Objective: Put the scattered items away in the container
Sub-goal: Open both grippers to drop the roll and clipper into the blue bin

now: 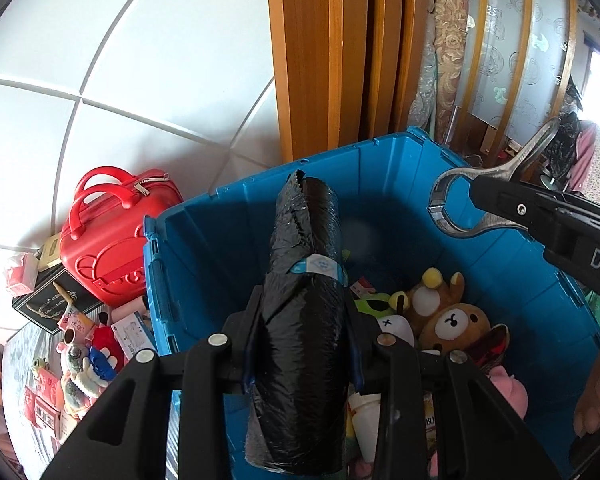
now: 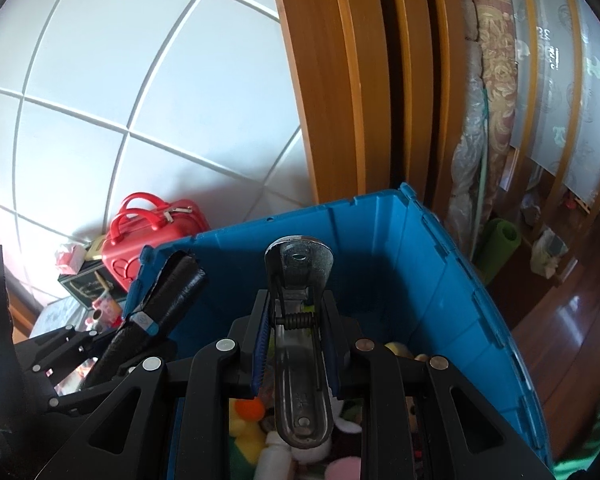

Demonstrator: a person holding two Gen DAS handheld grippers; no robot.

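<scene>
My left gripper (image 1: pixel 300 344) is shut on a roll of black plastic bags (image 1: pixel 304 320) with a blue-and-white paper band, held above the open blue plastic bin (image 1: pixel 380 168). The same roll (image 2: pixel 160 312) shows at the left of the right wrist view. My right gripper (image 2: pixel 296 344) is shut on a metal spring clamp (image 2: pixel 300 344), also over the blue bin (image 2: pixel 420 260); the clamp (image 1: pixel 476 204) enters the left wrist view from the right. Plush toys (image 1: pixel 452 312), among them a brown bear, fill the bin's bottom.
A red hard case (image 1: pixel 120 240) stands left of the bin against white wall tiles, with dark boxes (image 1: pixel 52 300) and several small toys and packets (image 1: pixel 80 360) scattered in front. A wooden door frame (image 1: pixel 340 60) rises behind the bin. A hand (image 1: pixel 596 392) shows at the right edge.
</scene>
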